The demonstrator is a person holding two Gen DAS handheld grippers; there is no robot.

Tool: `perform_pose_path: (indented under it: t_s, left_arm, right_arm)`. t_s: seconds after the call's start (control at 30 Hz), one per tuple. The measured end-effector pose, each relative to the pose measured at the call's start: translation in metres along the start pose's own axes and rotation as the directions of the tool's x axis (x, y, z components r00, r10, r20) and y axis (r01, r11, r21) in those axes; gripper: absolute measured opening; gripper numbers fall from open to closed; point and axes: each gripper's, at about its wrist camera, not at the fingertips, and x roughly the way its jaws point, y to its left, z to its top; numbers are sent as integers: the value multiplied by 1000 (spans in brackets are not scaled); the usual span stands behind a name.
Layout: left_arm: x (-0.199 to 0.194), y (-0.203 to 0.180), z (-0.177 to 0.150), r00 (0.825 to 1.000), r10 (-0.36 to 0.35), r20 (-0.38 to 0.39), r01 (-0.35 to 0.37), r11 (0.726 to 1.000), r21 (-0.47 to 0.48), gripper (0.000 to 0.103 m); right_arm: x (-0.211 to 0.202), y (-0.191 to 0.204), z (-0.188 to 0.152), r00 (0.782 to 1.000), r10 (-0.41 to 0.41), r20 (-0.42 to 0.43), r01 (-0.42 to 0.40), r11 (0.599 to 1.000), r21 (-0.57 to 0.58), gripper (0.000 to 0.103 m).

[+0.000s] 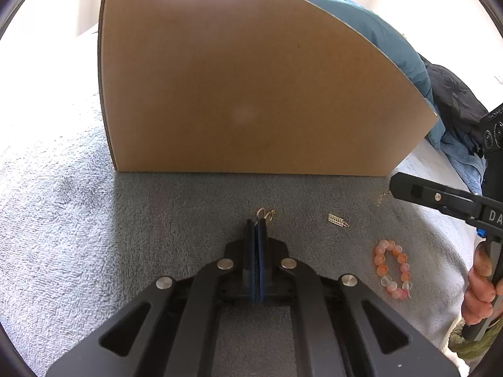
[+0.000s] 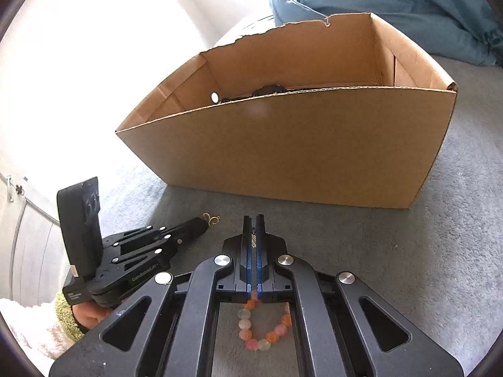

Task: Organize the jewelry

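Left wrist view: a grey terry towel [image 1: 78, 220] covers the surface, with a teal duvet [image 1: 371, 31] and dark clothing [image 1: 456, 103] heaped behind, under bright white walls. A tall cardboard box [image 1: 245, 88] stands on the towel straight ahead and blocks everything beyond it; only its plain outer wall shows here. The left gripper [image 1: 257, 223] has its blue-padded fingers pressed together, the tips at a small gold wire earring [image 1: 265, 214]; whether they pinch it I cannot tell. To the right on the towel lie a small gold comb-shaped piece [image 1: 338, 220] and, nearer, a pink and orange bead bracelet [image 1: 393, 268]. The right gripper [image 1: 396, 185] reaches in from the right edge, held by a hand [image 1: 481, 286].

Right wrist view: the same towel [image 2: 408, 267] and duvet [image 2: 393, 6], with glare to the left. The box [image 2: 283, 157] is open-topped with a torn back rim; something dark [image 2: 268, 89] peeks over its front edge, unclear what. The right gripper [image 2: 254, 220] is closed, a small metallic piece [image 2: 253, 242] between its pads. The bracelet [image 2: 261, 330] lies on the towel beneath the gripper's frame. The left gripper [image 2: 204, 221] points at the earring [image 2: 211, 219].
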Motion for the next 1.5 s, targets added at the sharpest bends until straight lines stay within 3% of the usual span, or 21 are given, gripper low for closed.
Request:
perform_pose_path:
  t_s: [0.47, 0.7, 0.9, 1.1, 1.27, 1.4, 1.5]
  left_arm:
    - [-10, -2, 3, 999, -3, 34, 3, 1000, 10, 1]
    - [-29, 2, 2, 997, -19, 71, 20, 1000, -18, 0]
    - [-62, -4, 5, 991, -44, 129, 42, 999, 12, 0]
    - [-116, -22, 24, 962, -112, 247, 92, 992, 90, 0]
    - [-137, -35, 64, 933, -151, 327, 112, 985, 133, 0]
    - [-110, -39, 98, 951, -136, 277, 108, 988, 113, 0]
    - [-68, -38, 121, 973, -133, 190, 118, 989, 86, 0]
  right_arm:
    - [-8, 14, -3, 999, 24, 35, -25, 999, 35, 1]
    - [-29, 13, -3, 997, 18, 72, -21, 999, 39, 1]
    - [-48, 19, 3, 994, 22, 111, -25, 999, 24, 1]
    - [-71, 34, 27, 981, 48, 186, -45, 999, -20, 1]
    - [-81, 43, 59, 970, 63, 235, -51, 997, -58, 1]
    - [-68, 38, 85, 975, 25, 219, -13, 998, -57, 1]
    - [-48, 26, 98, 984, -19, 178, 24, 999, -30, 1]
